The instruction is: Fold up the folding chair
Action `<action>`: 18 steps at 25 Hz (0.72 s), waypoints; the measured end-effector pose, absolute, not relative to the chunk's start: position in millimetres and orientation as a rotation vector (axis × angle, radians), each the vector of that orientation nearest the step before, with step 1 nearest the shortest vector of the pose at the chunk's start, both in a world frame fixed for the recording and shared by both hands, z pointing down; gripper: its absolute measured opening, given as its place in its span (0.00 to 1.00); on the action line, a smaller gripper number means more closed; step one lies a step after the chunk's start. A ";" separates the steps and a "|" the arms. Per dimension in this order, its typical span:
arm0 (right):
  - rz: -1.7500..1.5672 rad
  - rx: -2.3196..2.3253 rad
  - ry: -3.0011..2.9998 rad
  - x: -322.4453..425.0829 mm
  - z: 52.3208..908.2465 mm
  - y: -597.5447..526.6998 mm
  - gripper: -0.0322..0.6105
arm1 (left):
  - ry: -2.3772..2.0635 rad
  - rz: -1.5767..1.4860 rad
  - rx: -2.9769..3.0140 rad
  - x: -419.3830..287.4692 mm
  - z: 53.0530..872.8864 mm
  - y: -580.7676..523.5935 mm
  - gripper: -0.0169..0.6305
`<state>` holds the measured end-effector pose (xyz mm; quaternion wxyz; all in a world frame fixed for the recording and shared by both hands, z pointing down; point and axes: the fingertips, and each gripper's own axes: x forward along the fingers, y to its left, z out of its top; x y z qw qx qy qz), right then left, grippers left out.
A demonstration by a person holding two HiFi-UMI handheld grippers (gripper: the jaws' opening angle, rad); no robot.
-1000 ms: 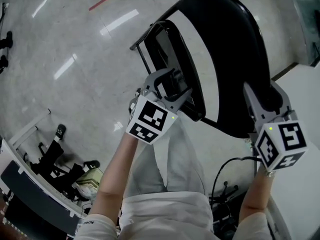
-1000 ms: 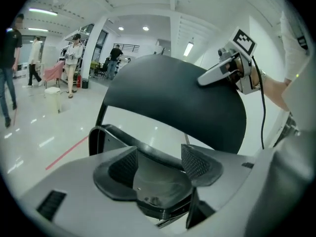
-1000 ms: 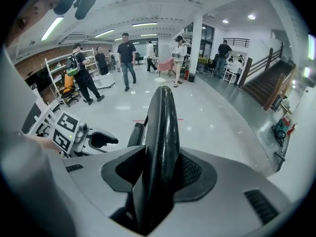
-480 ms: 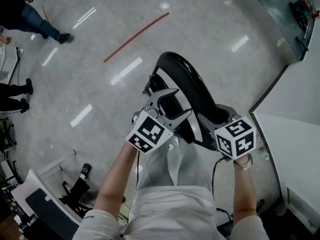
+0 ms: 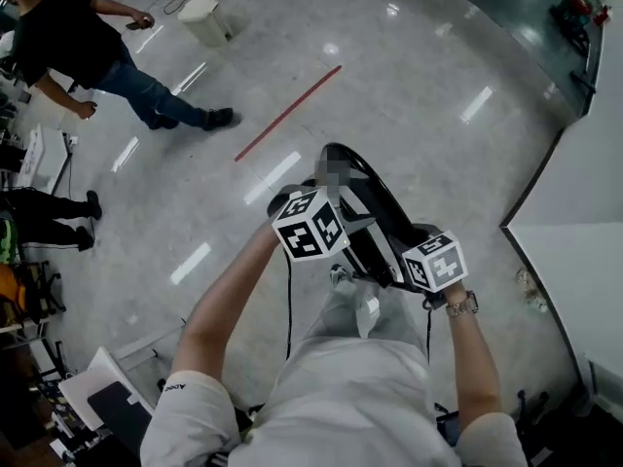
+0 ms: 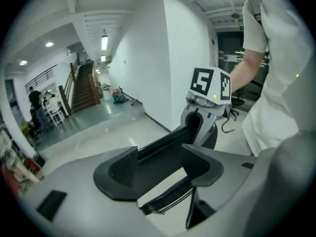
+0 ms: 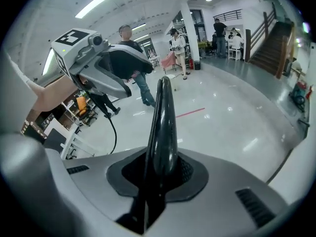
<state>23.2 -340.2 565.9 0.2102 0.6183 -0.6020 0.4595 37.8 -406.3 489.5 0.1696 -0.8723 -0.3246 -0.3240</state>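
Note:
The black folding chair (image 5: 378,214) stands on the floor in front of me, folded almost flat and seen edge-on. My left gripper (image 5: 341,212) is at its upper left. In the left gripper view the flat black seat panel (image 6: 163,149) runs between the pads, and the left gripper (image 6: 158,167) is shut on it. My right gripper (image 5: 407,253) is at the chair's near right. Its jaws are closing, and the glossy backrest edge (image 7: 165,127) stands pinched between the pads of the right gripper (image 7: 160,172).
A person in a black shirt and jeans (image 5: 88,47) walks at the far left. A red line (image 5: 287,113) and a white bin (image 5: 209,19) are on the glossy floor. A white wall (image 5: 574,193) rises at right. A cable (image 5: 288,295) hangs by my legs.
The chair has gone from wide open to nearly flat. My left gripper rose with the seat and rolled. The right gripper moved in toward the left one and closed on the backrest edge.

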 end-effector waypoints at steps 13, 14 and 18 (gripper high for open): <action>1.354 1.723 -1.714 -4.1 556.3 -343.9 0.17 | -1.338 -1.158 -1.691 38.2 526.5 -404.5 0.45; 1.361 1.720 -1.717 -2.6 556.9 -341.5 0.17 | -1.350 -1.171 -1.654 40.8 531.6 -402.5 0.45; 1.382 1.712 -1.732 6.7 558.4 -333.0 0.17 | -1.414 -1.248 -1.544 46.8 548.5 -393.7 0.44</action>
